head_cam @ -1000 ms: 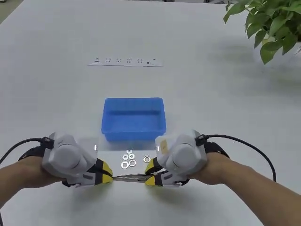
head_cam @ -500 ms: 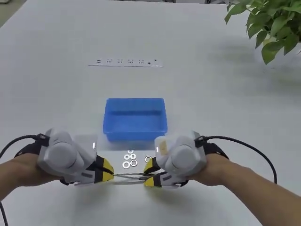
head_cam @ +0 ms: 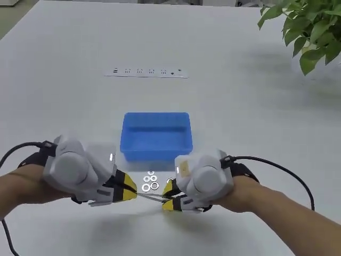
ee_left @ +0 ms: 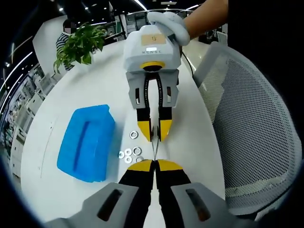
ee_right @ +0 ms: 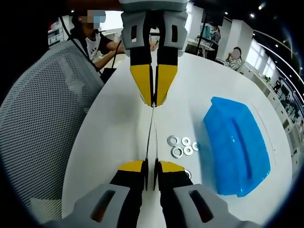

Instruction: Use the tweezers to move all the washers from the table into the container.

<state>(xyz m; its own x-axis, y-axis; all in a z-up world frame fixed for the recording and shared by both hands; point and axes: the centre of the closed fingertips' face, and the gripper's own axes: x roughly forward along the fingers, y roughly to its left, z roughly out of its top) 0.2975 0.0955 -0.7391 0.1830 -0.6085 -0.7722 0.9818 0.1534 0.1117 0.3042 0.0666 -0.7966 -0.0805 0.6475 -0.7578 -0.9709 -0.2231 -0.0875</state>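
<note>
Matte white table (head_cam: 240, 133): left tongs (head_cam: 133, 192) and right tongs (head_cam: 167, 201) clamp thin tweezers (head_cam: 152, 197).

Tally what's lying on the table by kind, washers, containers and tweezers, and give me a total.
Washers: 6
Blue container: 1
Tweezers: 1
Total: 8

The washers (head_cam: 151, 181) are shiny bare metal, the tweezers (ee_right: 152, 135) thin polished metal too. The container (head_cam: 156, 150) is smooth blue plastic, slightly glossy, and the tabletop (head_cam: 240, 117) looks plain matt white.
</note>
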